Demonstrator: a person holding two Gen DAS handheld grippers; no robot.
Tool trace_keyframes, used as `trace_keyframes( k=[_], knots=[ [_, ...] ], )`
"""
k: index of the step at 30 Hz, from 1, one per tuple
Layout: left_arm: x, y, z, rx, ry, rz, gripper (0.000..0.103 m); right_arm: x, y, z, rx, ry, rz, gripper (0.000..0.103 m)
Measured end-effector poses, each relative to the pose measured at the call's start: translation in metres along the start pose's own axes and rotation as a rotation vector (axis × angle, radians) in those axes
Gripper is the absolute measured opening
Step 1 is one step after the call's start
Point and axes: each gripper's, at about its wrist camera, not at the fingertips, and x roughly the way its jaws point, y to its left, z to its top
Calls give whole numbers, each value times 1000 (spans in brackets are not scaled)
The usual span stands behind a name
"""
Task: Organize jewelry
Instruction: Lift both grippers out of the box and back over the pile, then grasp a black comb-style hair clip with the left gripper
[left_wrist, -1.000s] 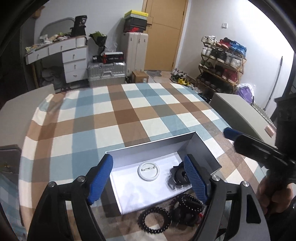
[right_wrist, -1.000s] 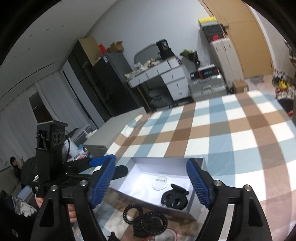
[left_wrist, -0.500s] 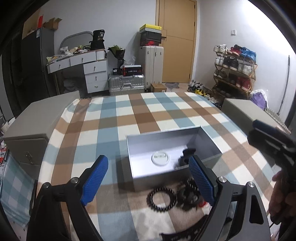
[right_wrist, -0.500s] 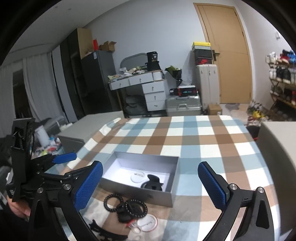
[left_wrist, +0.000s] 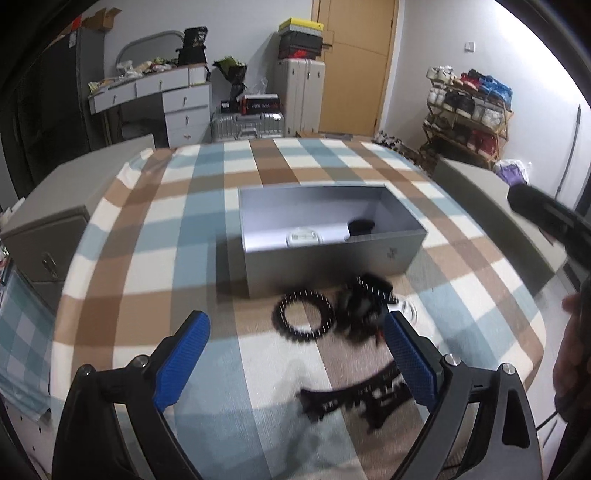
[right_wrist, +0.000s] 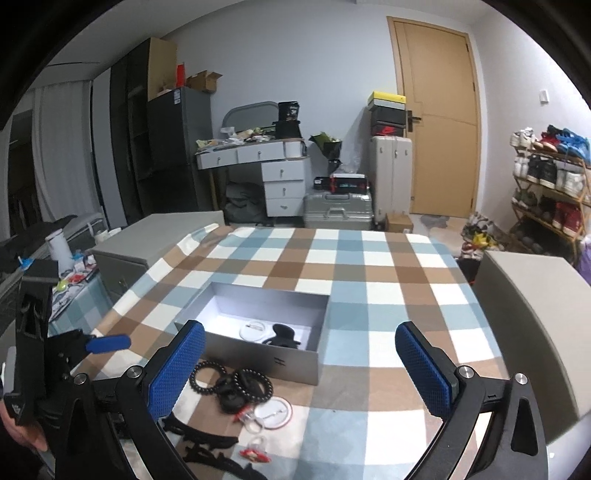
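A grey open box (left_wrist: 332, 254) (right_wrist: 258, 354) sits on the checked tablecloth. Inside lie a round white badge (left_wrist: 303, 236) (right_wrist: 251, 330) and a black hair claw (left_wrist: 361, 226) (right_wrist: 282, 334). In front of the box lie black spiral hair ties (left_wrist: 303, 318) (right_wrist: 236, 384), a clear round badge (right_wrist: 275, 408), red-and-clear clips (right_wrist: 255, 448) and a black lace band (left_wrist: 354, 398) (right_wrist: 201, 437). My left gripper (left_wrist: 295, 360) is open and empty, above the lace band. My right gripper (right_wrist: 301, 373) is open and empty, near the front of the box.
Grey cabinets (right_wrist: 147, 243) (right_wrist: 532, 321) stand at the table's left and right sides. A drawer desk (right_wrist: 269, 173), suitcases (right_wrist: 340, 210), a door and a shoe rack (right_wrist: 546, 184) stand behind.
Both grippers have pulled back and away from the box toward the near table edge. The left one now sits over the loose items rather than over the box. Both stayed open.
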Motion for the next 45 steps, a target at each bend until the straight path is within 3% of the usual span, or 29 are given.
trace_keyframes(
  k=[6, 14, 20, 26, 30, 37, 40, 44, 45],
  knots=[
    [4, -5, -17, 8, 59, -37, 93, 2, 0, -12, -44, 36, -61, 103],
    [8, -24, -35, 84, 115, -82, 93, 9, -17, -38, 1, 107, -96, 103],
    [21, -25, -26, 54, 167, -115, 93, 12, -20, -48, 20, 146, -95, 103],
    [33, -41, -24, 116, 223, -125, 92, 10, -18, -50, 26, 138, -75, 103],
    [36, -37, -22, 94, 255, -139, 92, 12, -17, -51, 32, 145, -61, 103],
    [38, -30, -22, 104, 294, -116, 68, 14, -20, -56, 52, 154, -45, 103],
    [37, -26, -22, 106, 297, -114, 67, 13, -22, -56, 66, 150, -38, 103],
    [35, -21, -22, 102, 303, -124, 45, 13, -22, -58, 75, 151, -29, 103],
    [35, -21, -21, 100, 307, -127, 44, 14, -23, -58, 77, 154, -26, 103]
  ],
)
